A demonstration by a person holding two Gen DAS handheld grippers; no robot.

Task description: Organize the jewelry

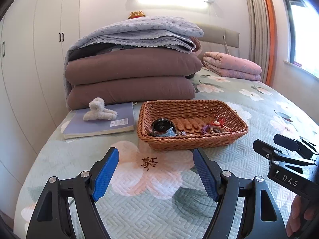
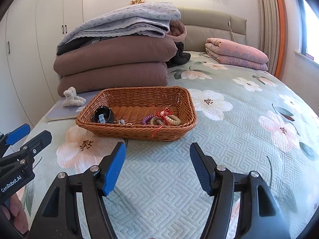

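Observation:
A brown wicker basket (image 1: 237, 119) (image 2: 187, 101) stands on the flowered bed. It holds a black round watch-like piece (image 1: 161, 126) (image 2: 102, 114), a small blue clip (image 2: 101, 118), a purple coil band (image 2: 148, 119), a cream coil band (image 2: 173, 119) and a red tasselled cord (image 1: 218, 122) (image 2: 162, 115). A fluffy white hair claw (image 1: 98, 110) (image 2: 72, 98) lies on a notebook left of the basket. My left gripper (image 1: 155, 155) is open and empty, just in front of the basket. My right gripper (image 2: 157, 150) is open and empty, in front of it too.
A lilac notebook (image 1: 119, 119) (image 2: 61, 112) lies left of the basket. Folded brown and blue quilts (image 1: 129, 75) (image 2: 113, 63) are stacked behind it. A pink folded quilt (image 1: 233, 65) (image 2: 237, 53) lies by the headboard. White wardrobes stand at left, a window at right.

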